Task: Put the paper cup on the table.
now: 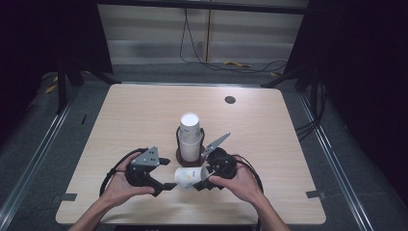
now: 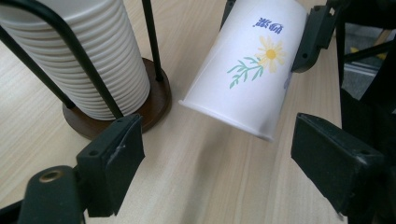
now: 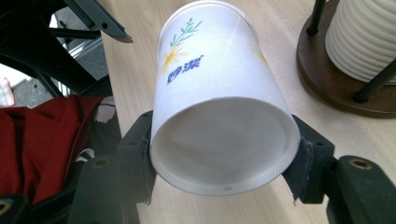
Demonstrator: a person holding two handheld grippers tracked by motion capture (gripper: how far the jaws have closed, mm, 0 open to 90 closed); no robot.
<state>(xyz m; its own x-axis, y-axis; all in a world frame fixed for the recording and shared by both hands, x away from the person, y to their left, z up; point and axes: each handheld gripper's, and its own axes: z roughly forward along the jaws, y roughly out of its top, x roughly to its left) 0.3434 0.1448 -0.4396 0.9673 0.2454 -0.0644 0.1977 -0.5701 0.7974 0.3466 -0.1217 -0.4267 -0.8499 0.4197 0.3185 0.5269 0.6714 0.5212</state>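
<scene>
Paper cup [image 1: 190, 177] gripped in right tongs [image 1: 204, 182], left tongs [image 1: 166, 174] open, above pale wood table [image 1: 144, 115].

Light wooden counter [image 1: 144, 115], bare over most of its top. Small dark round grommet [image 1: 230, 99] near far right corner. Grey floor [image 1: 57, 144] around it, metal rails [image 1: 29, 168] along left and right sides. Black cables [image 1: 202, 62] and yellow scraps [image 1: 236, 64] on floor beyond far edge. Red cloth [image 3: 42, 140] below counter's edge.
</scene>
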